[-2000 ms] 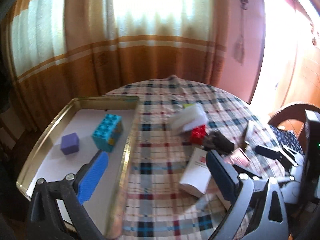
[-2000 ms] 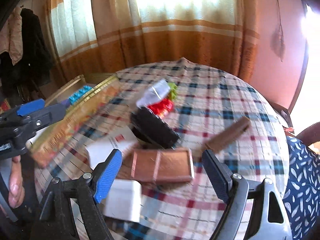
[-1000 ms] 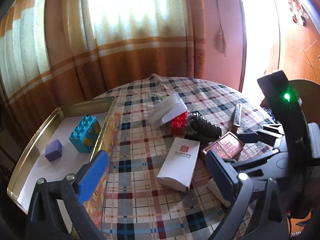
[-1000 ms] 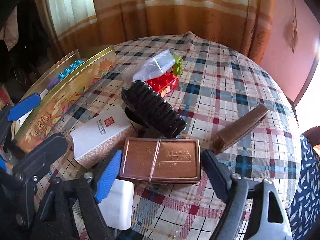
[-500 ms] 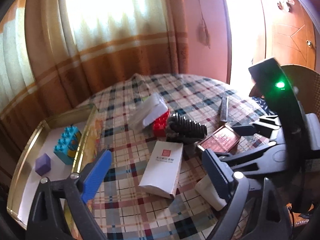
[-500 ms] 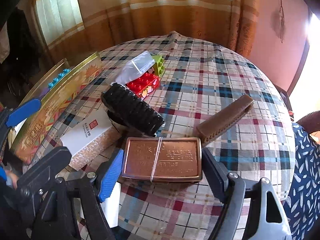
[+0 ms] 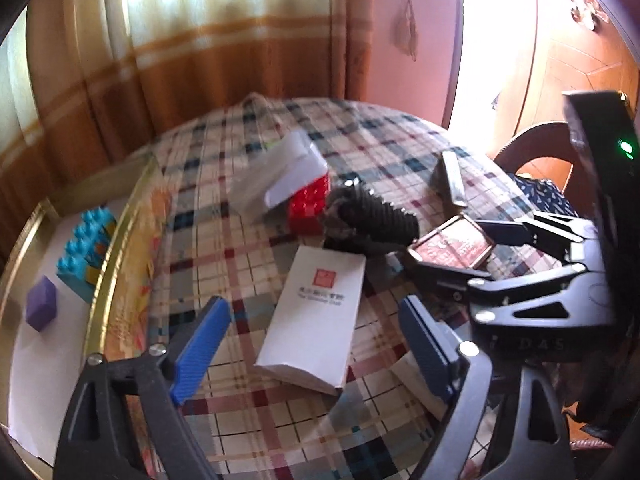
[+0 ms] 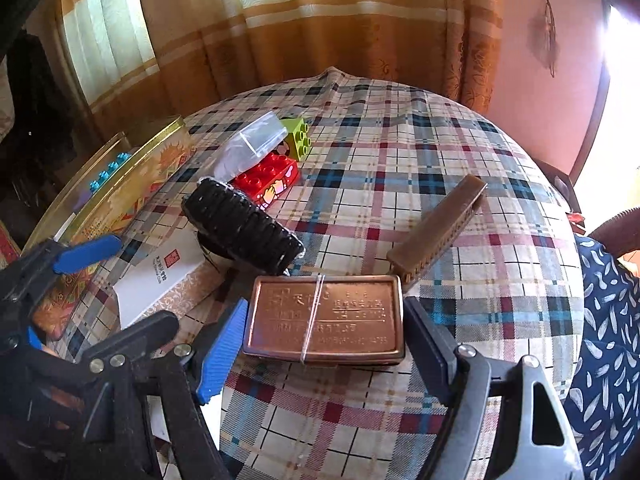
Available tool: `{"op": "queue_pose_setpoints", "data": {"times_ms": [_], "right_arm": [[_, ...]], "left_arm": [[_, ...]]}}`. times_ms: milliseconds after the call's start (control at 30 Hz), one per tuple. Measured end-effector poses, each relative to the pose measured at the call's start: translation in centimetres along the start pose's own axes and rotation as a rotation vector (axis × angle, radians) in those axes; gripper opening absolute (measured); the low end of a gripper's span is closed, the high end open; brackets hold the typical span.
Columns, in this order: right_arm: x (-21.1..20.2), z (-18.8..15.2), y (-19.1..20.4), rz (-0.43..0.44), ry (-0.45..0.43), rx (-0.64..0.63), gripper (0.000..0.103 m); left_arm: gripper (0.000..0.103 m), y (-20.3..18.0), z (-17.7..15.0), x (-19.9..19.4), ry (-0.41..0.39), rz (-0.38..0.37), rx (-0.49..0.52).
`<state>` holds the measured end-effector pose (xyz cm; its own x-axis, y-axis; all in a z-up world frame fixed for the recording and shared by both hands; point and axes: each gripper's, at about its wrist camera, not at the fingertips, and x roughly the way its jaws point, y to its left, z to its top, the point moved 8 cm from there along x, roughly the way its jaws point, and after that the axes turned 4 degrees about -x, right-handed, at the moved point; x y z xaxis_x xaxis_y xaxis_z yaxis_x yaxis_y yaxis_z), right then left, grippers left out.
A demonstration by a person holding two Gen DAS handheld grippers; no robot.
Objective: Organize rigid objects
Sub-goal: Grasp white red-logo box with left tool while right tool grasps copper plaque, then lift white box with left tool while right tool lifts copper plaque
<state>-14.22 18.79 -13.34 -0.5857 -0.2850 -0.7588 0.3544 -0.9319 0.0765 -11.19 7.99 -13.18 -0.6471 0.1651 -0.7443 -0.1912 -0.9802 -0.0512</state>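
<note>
Okay, left edge of the round plaid table [image 8: 400, 152]: gold tin tray [image 7: 116, 240] with a purple cube [image 7: 40, 309] and a blue brick block [image 7: 86, 246] inside. Left gripper [image 7: 316, 332] hangs over the white box [image 7: 316, 316], jaws apart and just been closing, pads not on it. Mid-table: clear case [image 8: 252, 144], red brick [image 8: 268, 178], green brick [image 8: 298, 140], black ribbed roll [image 8: 244, 226]. Right gripper [image 8: 324, 340] straddles the copper tin [image 8: 324, 322] near the front edge, jaws apart, contact unclear. Brown bar [image 8: 438, 228] lies just right.
</note>
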Motion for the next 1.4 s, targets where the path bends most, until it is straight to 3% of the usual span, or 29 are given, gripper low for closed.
{"op": "queue_pose_setpoints", "data": {"times_ms": [67,133,267,433,633,1000,1400], "right_arm": [[0.0,-0.1,0.0,0.002,-0.003,0.001,0.078],[-0.1,-0.2,0.0,0.002,-0.004,-0.003,0.078],[-0.2,-0.3,0.2,-0.006,-0.003,-0.017,0.078],[-0.3,-0.5,0.7,-0.021,-0.01,-0.06,0.078],[-0.3,-0.4,0.7,-0.02,-0.012,-0.059,0.078],[-1.0,-0.4,0.9,-0.006,-0.053,-0.071,0.078],[-1.5,-0.2,1.0,-0.006,-0.096,-0.091,0.078]], "left_arm": [[0.087,0.3,-0.3,0.8,0.049,-0.034,-0.034],[0.077,0.8,-0.4,1.3,0.074,-0.044,-0.065],[0.068,0.5,-0.7,1.5,0.082,-0.063,-0.068],[0.041,0.1,-0.8,1.7,0.08,-0.04,-0.04],[0.04,0.4,-0.6,1.5,0.066,-0.037,-0.042],[0.04,0.0,0.1,-0.5,-0.05,0.018,-0.001],[0.04,0.7,0.5,-1.8,-0.12,0.03,-0.019]]}}
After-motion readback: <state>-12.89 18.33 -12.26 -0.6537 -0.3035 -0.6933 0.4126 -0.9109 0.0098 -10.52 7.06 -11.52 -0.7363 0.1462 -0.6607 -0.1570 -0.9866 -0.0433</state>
